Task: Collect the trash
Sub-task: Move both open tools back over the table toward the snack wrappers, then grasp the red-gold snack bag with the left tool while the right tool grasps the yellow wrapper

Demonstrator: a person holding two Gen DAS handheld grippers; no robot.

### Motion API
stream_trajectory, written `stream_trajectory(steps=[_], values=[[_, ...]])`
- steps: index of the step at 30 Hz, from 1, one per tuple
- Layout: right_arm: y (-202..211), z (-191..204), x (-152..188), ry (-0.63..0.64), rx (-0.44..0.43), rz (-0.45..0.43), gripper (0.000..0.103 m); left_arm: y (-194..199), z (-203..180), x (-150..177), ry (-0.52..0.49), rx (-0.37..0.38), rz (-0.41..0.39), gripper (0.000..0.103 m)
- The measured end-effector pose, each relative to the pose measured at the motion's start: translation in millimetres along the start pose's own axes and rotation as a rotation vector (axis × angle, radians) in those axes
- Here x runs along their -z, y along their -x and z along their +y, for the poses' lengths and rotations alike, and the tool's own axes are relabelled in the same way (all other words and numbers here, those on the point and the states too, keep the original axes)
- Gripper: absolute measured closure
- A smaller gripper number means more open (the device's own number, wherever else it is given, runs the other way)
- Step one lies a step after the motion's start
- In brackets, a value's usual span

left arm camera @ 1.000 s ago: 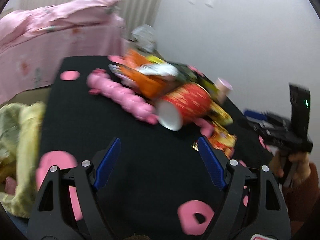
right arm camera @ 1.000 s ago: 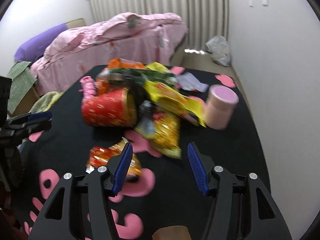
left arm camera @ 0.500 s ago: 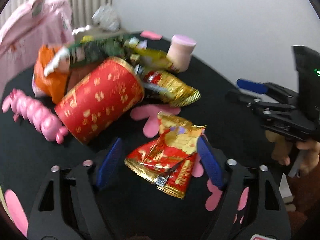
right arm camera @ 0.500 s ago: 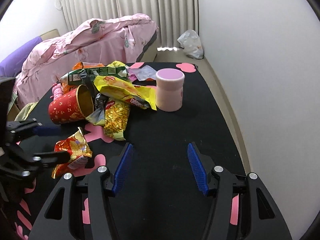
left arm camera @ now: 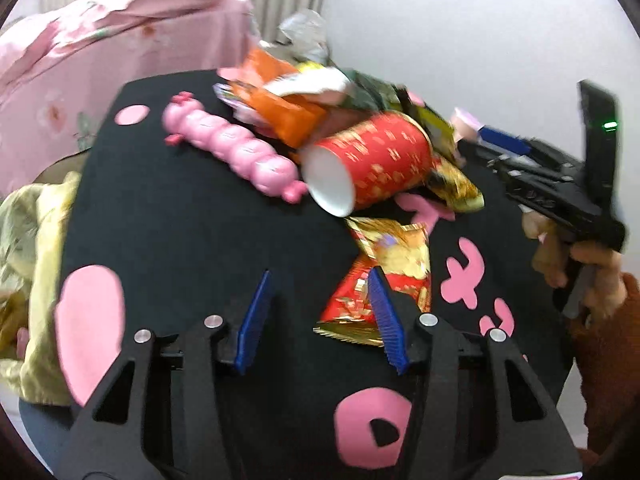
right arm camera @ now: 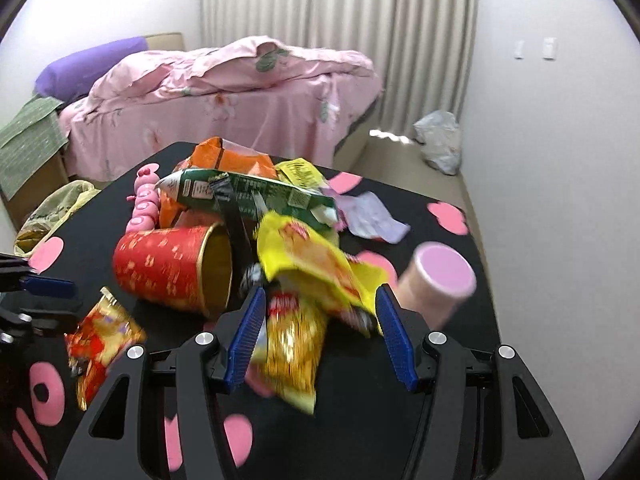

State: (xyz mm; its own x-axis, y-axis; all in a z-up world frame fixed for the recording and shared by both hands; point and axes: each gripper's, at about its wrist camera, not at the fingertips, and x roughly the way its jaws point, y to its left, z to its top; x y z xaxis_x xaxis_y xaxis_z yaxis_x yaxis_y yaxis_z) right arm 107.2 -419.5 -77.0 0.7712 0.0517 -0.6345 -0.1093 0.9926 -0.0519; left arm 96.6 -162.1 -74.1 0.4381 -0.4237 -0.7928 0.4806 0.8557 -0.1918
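Jaws of the left gripper [left arm camera: 318,316] are seen closing with only bare black table [left arm camera: 180,240] between them; the red-and-gold wrapper [left arm camera: 384,280] lies just beyond the right-hand pad, not yet clamped. Further right, the jaws of the right gripper [right arm camera: 320,332] stand apart over the yellow snack bags [right arm camera: 304,320], nothing being pinched. Behind lie a tipped red cup [right arm camera: 172,268] and a pink tub [right arm camera: 436,280]. For a clean pick, the left jaws should probably be shifted rightward so the wrapper is straddled before closure is completed.
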Motion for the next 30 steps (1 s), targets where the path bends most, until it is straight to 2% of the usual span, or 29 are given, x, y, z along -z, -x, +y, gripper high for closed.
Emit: stream_trajectory(steps=[3,5,6,8,10,12,14,17,20,23,25,30], values=[[-20.8,-0.7,-7.1,0.015,-0.084,0.040,0.049,14.3,9.5,-1.1,0.029,0.025,-0.047,0.054],[-32.3,2.6,-5.3,0.007,-0.166,0.084,0.063,19.0,9.2,-2.2,0.032,0.026,-0.062,0.054],[-35.2,6.1,-3.5,0.011,-0.183,0.103,0.063,21.5,10.7,-1.6,0.034,0.028,-0.069,0.054],[-29.9,16.0,-0.5,0.022,-0.198,0.096,0.065,15.9,2.8,-3.6,0.034,0.040,-0.071,0.054],[-20.5,22.6,3.3,-0.010,-0.272,0.099,0.066,12.5,1.1,-2.6,0.031,0.057,-0.066,0.054],[-11.2,32.7,10.6,-0.031,-0.384,0.128,0.066,1.6,-7.4,-5.2,0.022,0.063,-0.057,0.053],[-0.1,43.7,17.7,-0.012,-0.418,0.142,0.066,0.0,-11.7,-3.2,0.007,0.061,-0.051,0.053],[21.1,48.5,23.5,0.006,-0.417,0.124,0.066,1.6,-12.5,-0.9,-0.006,0.057,-0.056,0.053],[41.8,39.2,25.1,-0.014,-0.374,0.091,0.066,4.7,-10.5,-1.0,0.003,0.057,-0.064,0.053],[55.4,30.5,31.3,-0.017,-0.336,0.099,0.066,9.6,-8.9,-1.0,0.007,0.061,-0.078,0.053],[60.9,25.9,37.4,-0.019,-0.295,0.113,0.066,12.2,-8.4,-1.2,0.009,0.059,-0.085,0.053],[68.3,8.8,36.5,-0.068,-0.188,0.049,0.066,12.6,-6.5,-2.1,0.026,0.064,-0.085,0.052]])
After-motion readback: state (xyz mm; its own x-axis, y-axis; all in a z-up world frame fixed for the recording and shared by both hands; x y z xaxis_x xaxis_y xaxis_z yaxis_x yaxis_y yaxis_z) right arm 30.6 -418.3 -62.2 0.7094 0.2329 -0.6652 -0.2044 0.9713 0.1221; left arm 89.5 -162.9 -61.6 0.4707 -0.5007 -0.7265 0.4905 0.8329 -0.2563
